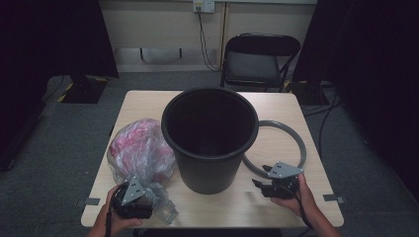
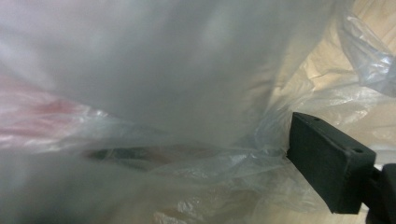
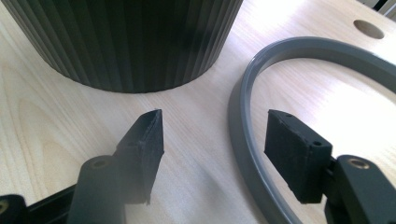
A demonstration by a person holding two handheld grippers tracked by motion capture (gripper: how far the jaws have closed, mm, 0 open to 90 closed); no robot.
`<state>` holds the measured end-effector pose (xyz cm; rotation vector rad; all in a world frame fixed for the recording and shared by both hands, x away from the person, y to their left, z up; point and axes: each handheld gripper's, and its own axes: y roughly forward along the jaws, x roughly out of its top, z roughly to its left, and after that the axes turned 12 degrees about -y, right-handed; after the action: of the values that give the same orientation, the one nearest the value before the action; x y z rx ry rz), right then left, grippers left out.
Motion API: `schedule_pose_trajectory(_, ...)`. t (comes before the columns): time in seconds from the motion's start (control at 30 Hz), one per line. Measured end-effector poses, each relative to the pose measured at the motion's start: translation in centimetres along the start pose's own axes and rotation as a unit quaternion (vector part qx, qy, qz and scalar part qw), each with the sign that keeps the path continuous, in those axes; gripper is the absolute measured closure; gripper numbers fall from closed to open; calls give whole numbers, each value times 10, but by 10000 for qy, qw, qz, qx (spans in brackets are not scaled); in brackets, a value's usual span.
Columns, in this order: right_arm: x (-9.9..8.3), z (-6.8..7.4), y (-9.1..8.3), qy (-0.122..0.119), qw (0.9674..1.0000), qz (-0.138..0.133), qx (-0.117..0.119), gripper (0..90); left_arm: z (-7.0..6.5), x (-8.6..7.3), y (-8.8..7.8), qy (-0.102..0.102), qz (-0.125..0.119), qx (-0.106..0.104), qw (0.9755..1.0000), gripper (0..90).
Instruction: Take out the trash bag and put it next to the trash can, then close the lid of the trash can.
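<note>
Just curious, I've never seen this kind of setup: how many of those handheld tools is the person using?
2. The left tool is at the table's near left corner, pressed into the plastic bag. The right tool is at the near right, jaws apart over the grey ring beside the black bin.

The light wooden table (image 1: 276,106) carries three items in front of me. A black ribbed bin (image 1: 210,138) stands upright at centre. A grey ring (image 1: 296,143) lies flat just right of it. A clear plastic bag (image 1: 141,153) with pinkish, seemingly crumpled contents rests at left, against the bin.
</note>
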<state>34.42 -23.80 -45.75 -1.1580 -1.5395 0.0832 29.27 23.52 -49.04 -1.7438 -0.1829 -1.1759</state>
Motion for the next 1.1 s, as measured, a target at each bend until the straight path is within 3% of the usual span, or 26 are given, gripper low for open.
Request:
schedule_pose_trajectory(0.17,-2,-1,2,77,9999,-29,70,361,3,-7,4,-154,165,-144,9996,203)
schedule_pose_trajectory(0.53,-6,-5,7,73,9998,39,174,345,8,-10,4,-338,239,-501,9979,207)
schedule_pose_trajectory(0.87,-11,-9,8,75,9997,51,216,339,8,-10,4,-329,237,-535,9977,208)
schedule_pose_trajectory(1.1,-15,-15,7,53,9992,59,387,333,8,-10,3,-292,248,-537,9978,208)
